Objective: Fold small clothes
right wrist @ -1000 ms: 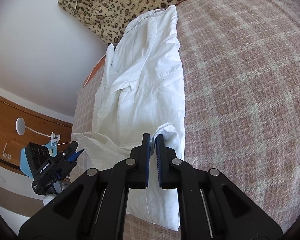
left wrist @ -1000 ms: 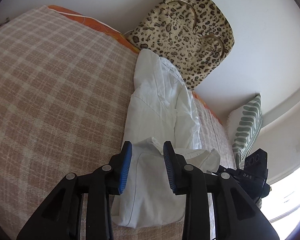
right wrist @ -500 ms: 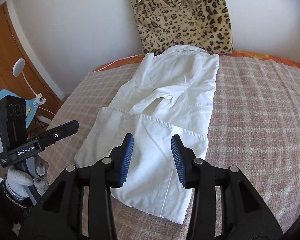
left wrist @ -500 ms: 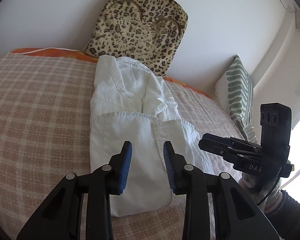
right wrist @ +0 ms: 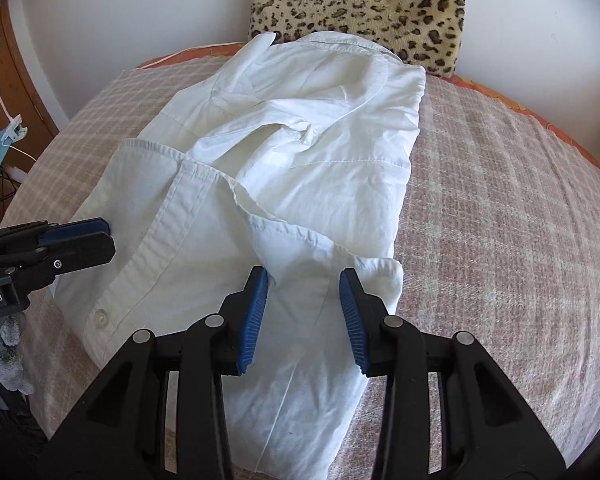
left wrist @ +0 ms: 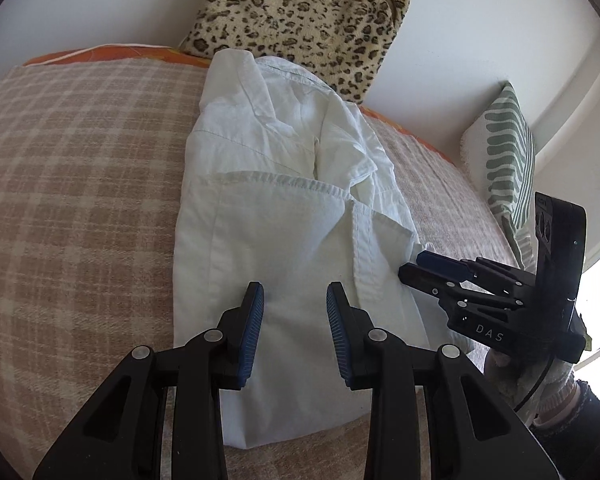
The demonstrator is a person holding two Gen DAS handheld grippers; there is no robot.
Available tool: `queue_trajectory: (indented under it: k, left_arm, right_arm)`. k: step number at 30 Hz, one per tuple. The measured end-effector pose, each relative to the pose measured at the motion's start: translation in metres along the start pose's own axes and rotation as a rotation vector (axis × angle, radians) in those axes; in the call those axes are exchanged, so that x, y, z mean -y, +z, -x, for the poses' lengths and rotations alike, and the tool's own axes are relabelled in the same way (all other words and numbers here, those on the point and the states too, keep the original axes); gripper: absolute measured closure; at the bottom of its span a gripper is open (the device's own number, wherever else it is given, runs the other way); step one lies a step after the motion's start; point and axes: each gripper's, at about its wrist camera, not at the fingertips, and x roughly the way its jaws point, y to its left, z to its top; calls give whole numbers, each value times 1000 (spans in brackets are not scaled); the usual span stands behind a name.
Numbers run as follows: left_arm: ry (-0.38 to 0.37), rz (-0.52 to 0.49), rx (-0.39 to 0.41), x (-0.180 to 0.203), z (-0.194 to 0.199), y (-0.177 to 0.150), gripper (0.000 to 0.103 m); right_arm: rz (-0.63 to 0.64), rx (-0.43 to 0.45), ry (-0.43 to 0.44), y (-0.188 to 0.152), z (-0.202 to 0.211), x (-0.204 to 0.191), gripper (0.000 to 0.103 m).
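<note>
Shirt point(right wrist: 284, 184): lies on bed point(right wrist: 500, 216), near hem doubled toward collar, shortening it.
Left gripper point(left wrist: 295, 300): jaws wide apart, empty, above fold.
Right gripper point(right wrist: 303, 285): jaws wide apart, empty, poised for regrasp.

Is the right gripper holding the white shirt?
No, the right gripper is open above the white shirt, with nothing pinched between its blue pads.
</note>
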Motion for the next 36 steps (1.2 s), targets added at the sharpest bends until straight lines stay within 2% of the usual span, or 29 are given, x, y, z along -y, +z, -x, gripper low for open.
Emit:
queue_trajectory:
  k: [4,8,11,14,21,22,24,27,29,33,36]
  left_arm:
    - [-3,50,68,-11,24,13,72]
    - [23,61,141,-17,42,25,72]
    - [51,66,192,-20,52,34,58]
    - [108,25,228,-20,57,52,56]
    - [168,-108,222,-8,60,89,56]
    - [173,-127,218,-6,59,93,54]
    - [185,-155,225,-4,59,100,42]
    - [200,-192,242,-2,56,112,37]
    - [200,-216,241,-2,53,121,36]
    - [229,-261,229,-4,42,140,35]
    - [242,-271,248,-9,34,152,35]
  right_arm:
    - [-48,30,70,5,17,8,64]
    - [-82,85,82,14,33,20,62]
    - [-103,112,91,21,40,29,62]
    - [-118,143,85,28,46,36,62]
    - [-145,190,43,42,50,48,62]
    - [-145,195,29,44,49,49,62]
    - [-148,200,4,47,48,52,61]
    - [-156,217,-12,53,48,57,52]
    - [-152,255,-20,56,52,61,37]
    - [-145,285,-46,68,54,72,32]
    - [-139,300,-64,80,52,83,24]
